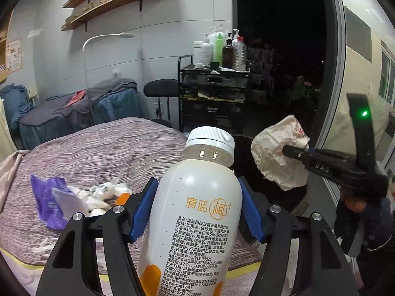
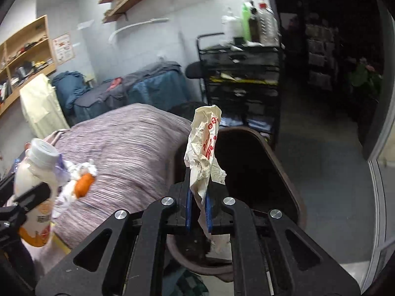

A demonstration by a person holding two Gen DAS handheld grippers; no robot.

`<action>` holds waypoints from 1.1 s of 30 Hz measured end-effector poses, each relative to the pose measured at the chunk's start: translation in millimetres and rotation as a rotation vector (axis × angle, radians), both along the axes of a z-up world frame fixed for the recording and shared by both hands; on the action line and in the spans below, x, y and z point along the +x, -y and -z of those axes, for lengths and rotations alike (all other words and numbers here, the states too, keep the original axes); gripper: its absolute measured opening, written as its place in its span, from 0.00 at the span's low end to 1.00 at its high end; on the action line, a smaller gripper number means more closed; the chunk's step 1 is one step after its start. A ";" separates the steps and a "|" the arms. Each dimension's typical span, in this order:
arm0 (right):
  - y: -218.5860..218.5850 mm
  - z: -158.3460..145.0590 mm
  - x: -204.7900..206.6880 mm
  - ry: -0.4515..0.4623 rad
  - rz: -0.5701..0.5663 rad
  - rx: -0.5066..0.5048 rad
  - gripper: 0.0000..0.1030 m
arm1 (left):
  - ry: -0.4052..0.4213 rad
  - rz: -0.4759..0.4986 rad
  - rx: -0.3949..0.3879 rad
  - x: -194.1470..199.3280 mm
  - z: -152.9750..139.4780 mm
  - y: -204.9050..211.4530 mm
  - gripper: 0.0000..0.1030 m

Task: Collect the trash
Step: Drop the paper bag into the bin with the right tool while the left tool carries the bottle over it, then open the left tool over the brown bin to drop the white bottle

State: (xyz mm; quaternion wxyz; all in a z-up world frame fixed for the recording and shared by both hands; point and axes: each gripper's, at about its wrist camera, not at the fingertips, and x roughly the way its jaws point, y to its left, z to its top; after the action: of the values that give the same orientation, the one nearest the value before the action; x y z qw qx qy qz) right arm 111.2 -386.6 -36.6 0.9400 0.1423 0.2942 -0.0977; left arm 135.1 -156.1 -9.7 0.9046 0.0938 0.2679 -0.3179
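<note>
My left gripper (image 1: pixel 197 209) is shut on a white plastic drink bottle (image 1: pixel 195 212) with a white cap and orange print, held upright above the bed edge. The bottle also shows in the right wrist view (image 2: pixel 37 172). My right gripper (image 2: pixel 198 197) is shut on a crumpled cream paper wrapper (image 2: pixel 203 148) with red print, held over a dark bin (image 2: pixel 279 162). In the left wrist view the wrapper (image 1: pixel 276 153) and right gripper (image 1: pixel 296 151) are to the right of the bottle. More trash lies on the bed: a purple bag (image 1: pixel 47 197), white scraps (image 1: pixel 103 192), an orange piece (image 2: pixel 84 181).
A bed with a striped purple cover (image 1: pixel 98 148) fills the left. A black trolley (image 1: pixel 214 93) with bottles stands behind, with a black chair (image 1: pixel 160 88) and a covered couch (image 1: pixel 74 108). A glass door (image 1: pixel 358 74) is on the right. Wall shelves (image 1: pixel 111 0) hang above.
</note>
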 end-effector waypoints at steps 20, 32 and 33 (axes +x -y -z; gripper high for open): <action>22.0 59.5 -4.7 -0.148 0.130 -0.047 0.72 | -0.107 0.091 0.079 19.5 30.7 79.5 0.62; 31.4 39.6 -35.8 -0.144 0.223 -0.106 0.76 | -0.155 0.155 0.167 40.8 46.6 142.3 0.62; 33.2 39.2 -37.4 -0.145 0.231 -0.104 0.76 | -0.164 0.159 0.172 41.5 48.2 145.5 0.62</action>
State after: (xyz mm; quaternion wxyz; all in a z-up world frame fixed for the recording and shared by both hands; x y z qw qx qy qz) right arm 73.8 -419.9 -75.8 0.9048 0.1191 0.3377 -0.2304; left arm 176.6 -301.6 -57.9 0.8402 0.1659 0.3589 -0.3712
